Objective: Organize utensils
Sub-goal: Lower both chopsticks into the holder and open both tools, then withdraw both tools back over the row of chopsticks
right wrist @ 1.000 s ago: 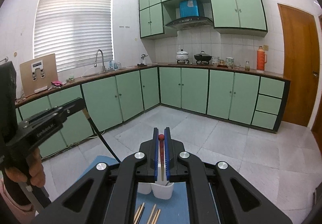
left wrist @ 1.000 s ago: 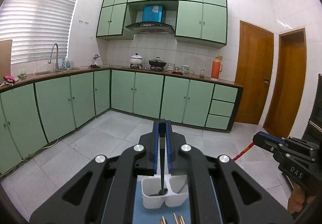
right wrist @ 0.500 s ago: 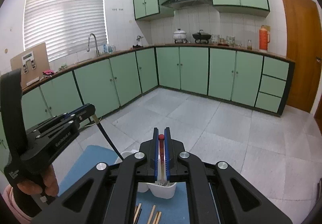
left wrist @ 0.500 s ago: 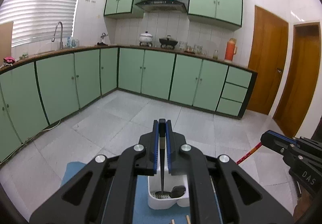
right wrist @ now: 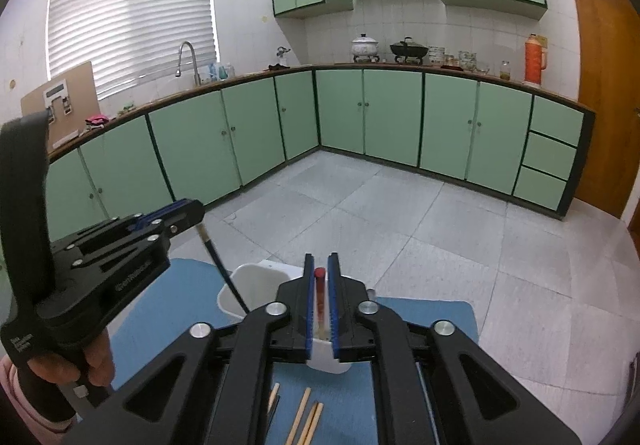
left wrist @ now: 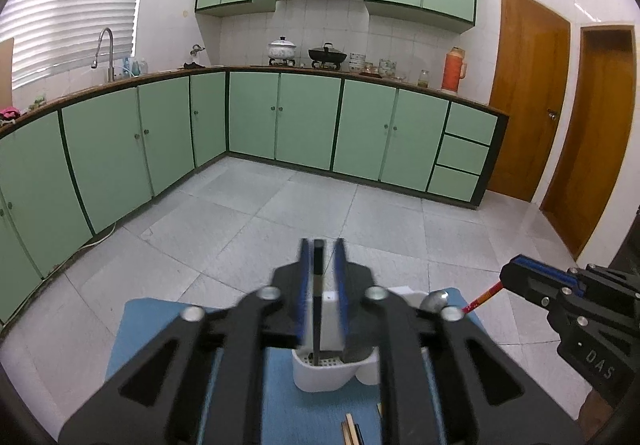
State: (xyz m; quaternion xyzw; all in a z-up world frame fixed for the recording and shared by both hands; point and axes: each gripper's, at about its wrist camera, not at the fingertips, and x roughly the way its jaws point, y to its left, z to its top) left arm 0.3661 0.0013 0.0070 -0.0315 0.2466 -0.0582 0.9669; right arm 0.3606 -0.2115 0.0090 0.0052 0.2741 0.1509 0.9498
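Left gripper (left wrist: 320,265): jaws opening, pads standing clear on both sides of a black chopstick (left wrist: 318,305); its lower end is sitting in the left compartment of the white utensil holder (left wrist: 320,377). The holder is resting on a blue mat (left wrist: 160,325) on the worktop. Right gripper (right wrist: 320,277): jaws opening, a red-tipped chopstick (right wrist: 320,297) standing between them with its lower end in the holder's right compartment. Wooden chopsticks (right wrist: 306,421) are lying on the mat, near the holder.
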